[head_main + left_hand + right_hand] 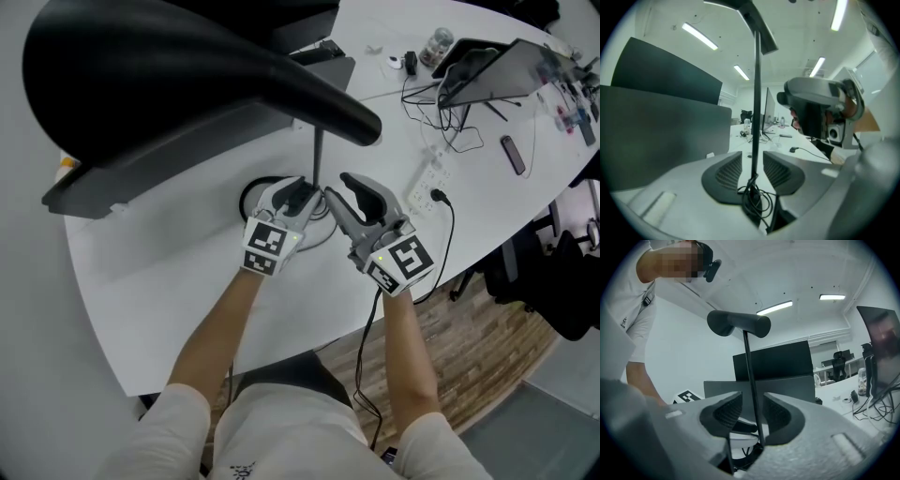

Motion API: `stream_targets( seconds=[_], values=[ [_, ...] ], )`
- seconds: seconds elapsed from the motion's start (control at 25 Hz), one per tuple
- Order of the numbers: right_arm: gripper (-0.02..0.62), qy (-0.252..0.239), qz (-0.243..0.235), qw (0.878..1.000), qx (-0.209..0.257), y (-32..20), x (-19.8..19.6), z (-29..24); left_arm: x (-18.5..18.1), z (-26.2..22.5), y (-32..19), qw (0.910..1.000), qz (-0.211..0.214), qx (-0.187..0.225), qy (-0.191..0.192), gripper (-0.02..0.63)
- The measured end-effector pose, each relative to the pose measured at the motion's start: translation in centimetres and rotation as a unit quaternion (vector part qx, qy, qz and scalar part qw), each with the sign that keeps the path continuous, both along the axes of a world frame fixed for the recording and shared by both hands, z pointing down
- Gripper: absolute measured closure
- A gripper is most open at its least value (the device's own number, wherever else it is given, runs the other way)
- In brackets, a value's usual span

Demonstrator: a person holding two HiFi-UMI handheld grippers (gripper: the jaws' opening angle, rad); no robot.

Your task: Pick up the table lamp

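One table lamp (169, 75) stands on a white table (169, 281), its single thin pole (317, 155) rising between two grippers; the left gripper (298, 195) and the right gripper (336, 185) each hold their two jaws apart around the pole, unclamped, while one power strip (424, 190) lies further right

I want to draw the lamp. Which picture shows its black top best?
The right gripper view: the whole lamp head sits on its thin pole, seen from the side. The head view shows it from above, big and blurry. The left gripper view catches only part of it, at the picture's top.
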State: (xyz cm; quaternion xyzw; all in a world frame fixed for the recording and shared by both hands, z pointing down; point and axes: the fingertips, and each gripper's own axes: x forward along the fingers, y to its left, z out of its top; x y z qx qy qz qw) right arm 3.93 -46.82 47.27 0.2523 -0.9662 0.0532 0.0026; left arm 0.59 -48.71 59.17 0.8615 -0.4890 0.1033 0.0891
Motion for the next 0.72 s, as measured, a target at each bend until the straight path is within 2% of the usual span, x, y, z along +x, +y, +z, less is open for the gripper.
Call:
stream_targets(
  seconds=[0.28, 0.48, 0.72],
  values=[
    [0.460, -0.004, 0.035, 0.999, 0.016, -1.3, -0.9, -0.5, 0.9, 1.7, -0.6, 0.9999, 0.001, -0.013, 0.000, 0.466],
    [0.460, -0.003, 0.038, 0.999, 0.026, -1.6, -2.0, -0.8, 0.7, 2.5, -0.9, 0.9999, -0.001, -0.008, 0.009, 0.466],
    [0.460, 0.011, 0.050, 0.998, 0.034, -2.0, -2.8, -0.5, 1.1, 2.8, -0.9, 0.9998, 0.012, -0.015, -0.003, 0.466]
  ],
)
